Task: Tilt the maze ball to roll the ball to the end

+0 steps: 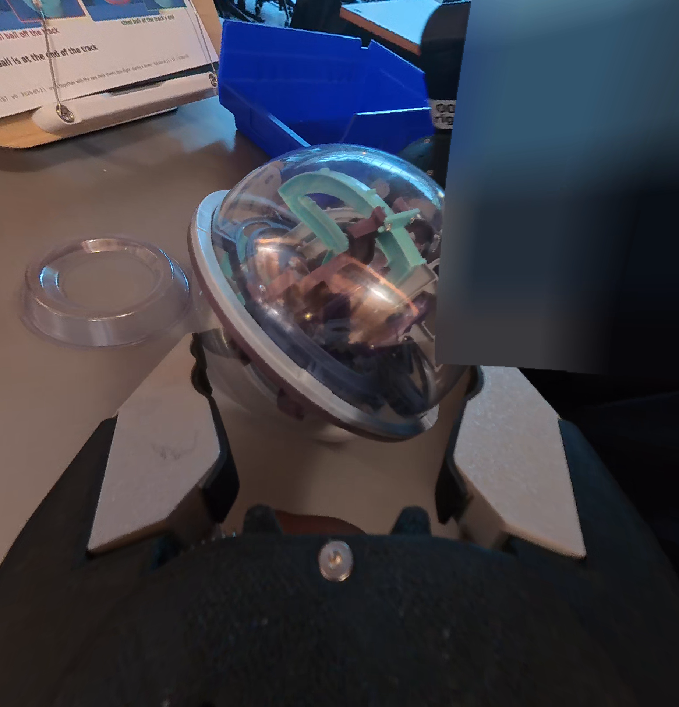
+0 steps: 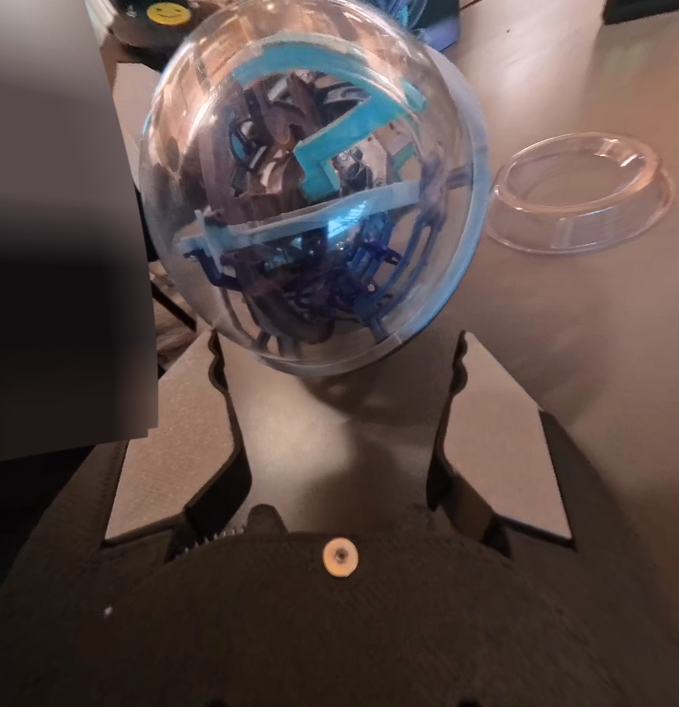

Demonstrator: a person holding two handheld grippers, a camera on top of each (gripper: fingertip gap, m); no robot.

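black gripper body nearest the lens in both wrist views, white-faced fingers reaching forward from it. left gripper [image 1: 332, 367] spread wide around the underside of the maze ball [image 1: 322, 290], fingertips up against its lower shell and white equator ring, so cradling or pressing it from the sides rather than pinching shut. right gripper [image 2: 336, 344] likewise spread, tips just under the clear sphere [image 2: 311, 191], which fills the upper middle of that view. held up off the tan table [image 1: 81, 214], tilted so the ring runs on a slant from upper left to lower right in the left wrist view. mint-green track looping near the top, brown and dark blue tracks tangled below. small steel ball not picked out with any certainty; possibly a bright speck by the blue rails low in the right wrist view, but too blurred to say. clear plastic stand [image 1: 104, 294] empty on the table just beside the sphere, seen again at the right [image 2: 582, 195]. blue bin [image 1: 322, 88] and a white instruction sheet on a stand [image 1: 100, 49] farther back. judged step: mid-tilt, sphere lifted off its stand and being rocked between both grippers. next move calls for slow, small rotations made by both grippers together, steady pressure on the shell, watching the ball stay on its track.
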